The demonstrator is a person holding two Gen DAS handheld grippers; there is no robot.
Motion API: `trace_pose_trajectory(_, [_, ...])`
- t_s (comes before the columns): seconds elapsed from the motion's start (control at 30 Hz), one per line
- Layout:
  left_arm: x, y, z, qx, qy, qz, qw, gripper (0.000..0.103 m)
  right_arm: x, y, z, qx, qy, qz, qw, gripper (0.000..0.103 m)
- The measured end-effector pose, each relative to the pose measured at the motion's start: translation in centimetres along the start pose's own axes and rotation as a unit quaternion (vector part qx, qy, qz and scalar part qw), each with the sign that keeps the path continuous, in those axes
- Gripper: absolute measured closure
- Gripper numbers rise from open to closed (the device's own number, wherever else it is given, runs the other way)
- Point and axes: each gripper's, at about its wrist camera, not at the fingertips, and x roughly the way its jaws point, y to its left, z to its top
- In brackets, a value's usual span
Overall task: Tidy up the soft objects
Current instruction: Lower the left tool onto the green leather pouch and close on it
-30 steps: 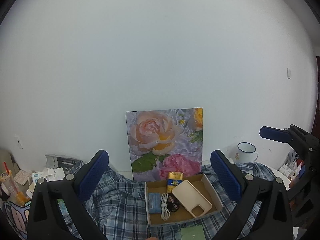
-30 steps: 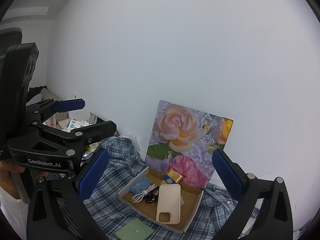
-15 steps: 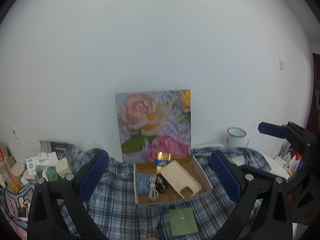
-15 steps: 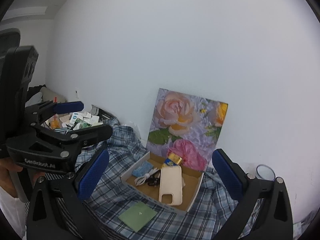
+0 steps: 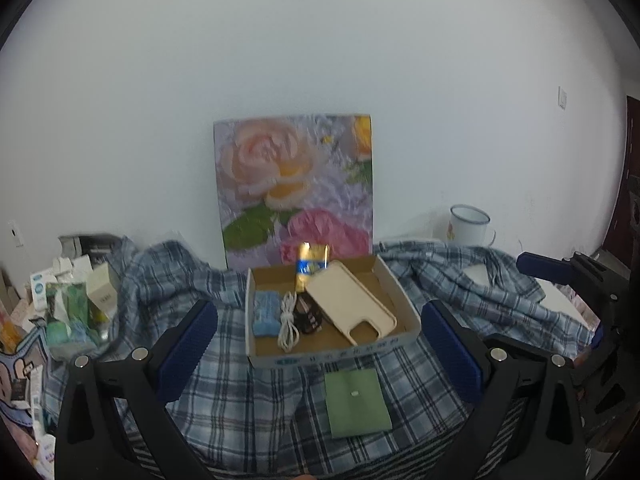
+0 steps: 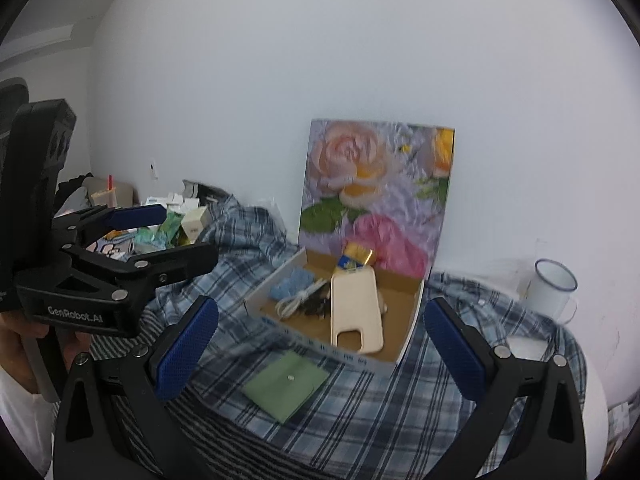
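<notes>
Left wrist view: the left gripper is wide open and holds nothing. Right gripper is open and empty too. One green pouch lies on the plaid cloth, just ahead between the fingers. Past it sits one box with one phone case, one cable, one blue pack.

"GenRobot.AI" (white letters) stands on the left claw.
</notes>
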Motion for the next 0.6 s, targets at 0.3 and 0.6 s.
trace_pose_trajectory(0.3, [3.6,-1.1,-4.3,-0.007,0.067,-0.018,0.9976,0.000,0.9,-1.1,-4.2,0.029,0.043,0.002,0.999,0.000])
trace_pose_trajectory(0.6, [7.7,-2.4,-8.1,-0.007,0.140,-0.029,0.9897,0.000,2.6,-3.5,-7.4,0.044,0.079,-0.036,0.995,0.000])
